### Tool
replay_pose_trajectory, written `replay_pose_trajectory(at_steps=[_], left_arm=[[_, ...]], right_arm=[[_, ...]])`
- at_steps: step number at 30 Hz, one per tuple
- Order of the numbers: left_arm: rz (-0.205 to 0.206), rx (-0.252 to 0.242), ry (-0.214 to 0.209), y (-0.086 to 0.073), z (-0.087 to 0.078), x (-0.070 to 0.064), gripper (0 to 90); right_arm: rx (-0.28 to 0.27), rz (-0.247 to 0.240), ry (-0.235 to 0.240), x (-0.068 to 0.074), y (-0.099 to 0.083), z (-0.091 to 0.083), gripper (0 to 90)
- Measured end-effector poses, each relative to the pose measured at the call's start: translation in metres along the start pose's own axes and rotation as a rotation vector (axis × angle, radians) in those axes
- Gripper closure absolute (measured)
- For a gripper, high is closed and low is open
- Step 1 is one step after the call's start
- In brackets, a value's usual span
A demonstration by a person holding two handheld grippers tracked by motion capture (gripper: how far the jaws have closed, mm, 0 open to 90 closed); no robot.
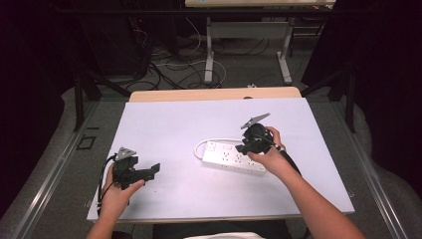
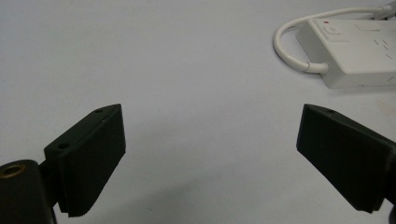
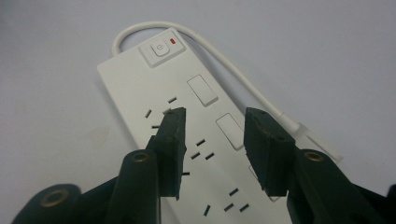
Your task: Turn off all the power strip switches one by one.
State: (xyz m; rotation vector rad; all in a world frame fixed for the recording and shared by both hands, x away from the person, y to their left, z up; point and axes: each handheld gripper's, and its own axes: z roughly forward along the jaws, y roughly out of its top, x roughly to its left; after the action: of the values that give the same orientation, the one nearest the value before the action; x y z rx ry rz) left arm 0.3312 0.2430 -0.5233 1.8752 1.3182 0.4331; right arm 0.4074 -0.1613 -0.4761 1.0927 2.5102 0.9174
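Observation:
A white power strip (image 1: 231, 158) lies flat on the white tabletop (image 1: 169, 124), right of centre, and its cable (image 1: 199, 146) loops off its left end. My right gripper (image 1: 245, 147) hovers just over the strip's middle. In the right gripper view the jaws stand partly open (image 3: 215, 116) above the sockets of the strip (image 3: 135, 88), with nothing between them. The strip's switch (image 3: 160, 49) has a red mark beside it. My left gripper (image 1: 153, 170) is held near the front left, open wide (image 2: 210, 135) over bare table, well apart from the strip (image 2: 359, 51).
The table's front edge (image 1: 214, 217) runs just ahead of the person's forearms. A wooden strip (image 1: 214, 93) borders the far edge. Beyond it, loose cables (image 1: 169, 64) lie on the floor by another table's white legs (image 1: 209, 55).

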Motion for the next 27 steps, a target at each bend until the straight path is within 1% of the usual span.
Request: replay_pose_trajectory(at_steps=[2,3,5,6,7,8,10,11,12,13,14,15,16,17,18,19,22,23,25,26,27], left_arm=[[-0.007,0.000,-0.003,0.000,0.000,0.000,8.1],[-0.005,0.003,-0.003,0.000,0.000,0.000,8.0],[-0.003,0.007,-0.005,0.000,-0.001,0.001,7.6],[-0.002,-0.001,0.000,0.000,0.000,0.001,7.2],[-0.004,0.008,-0.004,0.000,-0.001,0.002,6.8],[-0.002,0.012,-0.004,0.000,-0.001,0.002,6.4],[-0.008,0.004,-0.003,-0.001,-0.001,0.002,5.7],[-0.009,-0.006,0.004,-0.001,0.000,0.002,5.4],[-0.003,0.010,0.001,-0.001,-0.001,0.003,4.9],[-0.002,0.011,0.000,-0.001,-0.001,0.003,4.4],[-0.001,0.011,-0.001,-0.001,-0.001,0.003,3.9],[0.001,0.011,-0.002,-0.001,0.000,0.003,3.3],[-0.001,0.014,-0.003,-0.001,0.000,0.003,2.7],[-0.001,0.014,-0.003,-0.001,0.000,0.003,2.1],[0.001,0.020,-0.004,-0.001,0.000,0.003,1.4],[0.004,0.023,-0.006,-0.001,0.000,0.003,1.0],[0.006,0.022,-0.008,-0.001,0.000,0.003,0.5],[0.003,0.008,-0.001,-0.002,0.001,0.003,0.6],[0.007,0.018,-0.005,-0.002,0.000,0.003,0.6],[0.001,0.013,-0.008,-0.002,0.001,0.003,0.6],[0.004,0.011,-0.006,-0.002,0.001,0.003,0.6]], right_arm=[[-0.004,-0.007,0.002,0.001,0.004,0.002,65.1],[0.007,-0.006,0.005,0.001,0.007,0.002,66.4],[-0.007,-0.017,0.001,0.002,0.010,0.005,69.4],[0.005,-0.021,0.003,0.003,0.013,0.005,70.7],[0.009,-0.014,-0.004,0.004,0.015,0.007,72.4],[0.003,-0.022,-0.003,0.005,0.016,0.008,74.2],[-0.004,-0.027,-0.001,0.005,0.018,0.011,77.2],[0.000,-0.029,0.004,0.004,0.020,0.013,78.5],[0.010,-0.034,0.009,0.004,0.021,0.013,79.8],[0.015,-0.016,0.005,0.005,0.023,0.015,81.6],[0.020,-0.026,0.008,0.005,0.024,0.016,83.2],[0.024,-0.025,0.009,0.005,0.025,0.017,84.6],[0.013,-0.026,0.012,0.006,0.026,0.019,87.0],[0.027,-0.025,0.015,0.007,0.027,0.019,88.9],[0.034,-0.039,0.021,0.007,0.028,0.020,90.0],[0.008,-0.042,0.013,0.008,0.029,0.024,90.0],[0.041,-0.049,0.021,0.010,0.033,0.025,90.0],[0.041,-0.054,0.025,0.010,0.034,0.026,90.0],[0.032,-0.053,0.021,0.012,0.037,0.029,90.0],[0.031,-0.069,0.031,0.011,0.039,0.030,90.0],[0.036,-0.052,0.027,0.013,0.040,0.031,90.0]])
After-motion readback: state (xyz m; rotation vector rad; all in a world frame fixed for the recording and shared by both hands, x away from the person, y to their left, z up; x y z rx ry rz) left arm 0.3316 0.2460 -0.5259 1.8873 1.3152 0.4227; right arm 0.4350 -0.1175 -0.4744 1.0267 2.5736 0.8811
